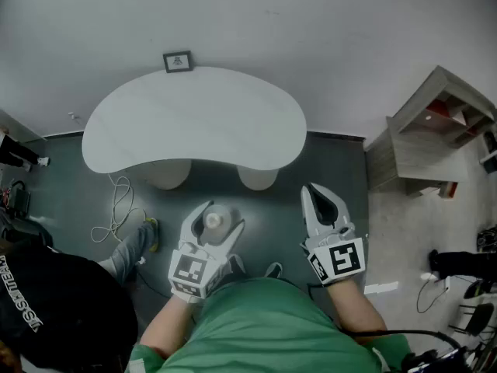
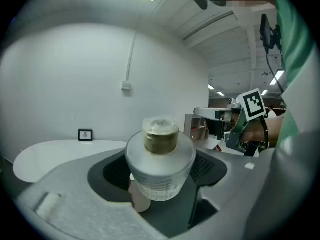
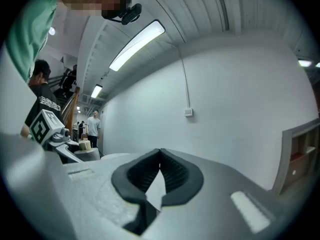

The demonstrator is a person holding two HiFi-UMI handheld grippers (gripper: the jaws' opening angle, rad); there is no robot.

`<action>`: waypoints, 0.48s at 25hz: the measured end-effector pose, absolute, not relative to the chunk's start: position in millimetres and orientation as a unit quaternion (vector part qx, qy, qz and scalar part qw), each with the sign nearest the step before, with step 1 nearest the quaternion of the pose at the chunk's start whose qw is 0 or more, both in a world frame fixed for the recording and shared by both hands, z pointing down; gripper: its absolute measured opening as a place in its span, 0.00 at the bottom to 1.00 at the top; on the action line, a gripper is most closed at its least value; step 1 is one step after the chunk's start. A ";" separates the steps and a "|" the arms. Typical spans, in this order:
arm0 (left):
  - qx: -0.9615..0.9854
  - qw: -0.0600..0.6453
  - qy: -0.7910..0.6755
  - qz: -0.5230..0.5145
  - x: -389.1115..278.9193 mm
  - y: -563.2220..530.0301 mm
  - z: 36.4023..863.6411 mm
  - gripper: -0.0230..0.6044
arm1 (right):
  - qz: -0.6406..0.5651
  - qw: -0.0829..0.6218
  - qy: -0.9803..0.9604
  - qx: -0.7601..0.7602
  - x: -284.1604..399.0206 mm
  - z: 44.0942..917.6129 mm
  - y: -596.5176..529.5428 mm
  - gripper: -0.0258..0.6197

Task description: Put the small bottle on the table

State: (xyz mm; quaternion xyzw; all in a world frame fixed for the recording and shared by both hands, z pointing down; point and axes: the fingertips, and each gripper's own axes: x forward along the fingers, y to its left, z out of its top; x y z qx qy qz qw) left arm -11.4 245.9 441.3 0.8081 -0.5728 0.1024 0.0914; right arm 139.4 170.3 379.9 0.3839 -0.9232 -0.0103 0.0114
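A small clear bottle (image 1: 215, 224) with a tan cap stands upright between the jaws of my left gripper (image 1: 223, 214), which is shut on it. In the left gripper view the bottle (image 2: 160, 164) fills the middle, its body pressed between the dark pads. It hangs in the air, short of the white curved table (image 1: 194, 123) and nearer me than its front edge. My right gripper (image 1: 314, 188) is held beside it to the right, shut, with nothing between its fingers; its tips meet in the right gripper view (image 3: 160, 152).
A small framed picture (image 1: 178, 61) stands at the table's far edge by the wall. A wooden shelf unit (image 1: 435, 130) is at the right. Cables (image 1: 116, 208) lie on the floor at the left, near a person in black (image 1: 46, 305).
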 end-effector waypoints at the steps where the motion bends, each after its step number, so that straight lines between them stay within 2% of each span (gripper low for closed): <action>1: 0.808 0.088 -0.573 0.105 -18.6 248.2 441.1 0.59 | -0.014 0.015 -0.922 0.386 134.2 381.3 170.6 0.04; 12: 0.814 0.106 -0.563 0.096 -66.7 282.3 449.7 0.59 | 0.015 0.021 -0.911 0.411 103.2 384.8 196.7 0.04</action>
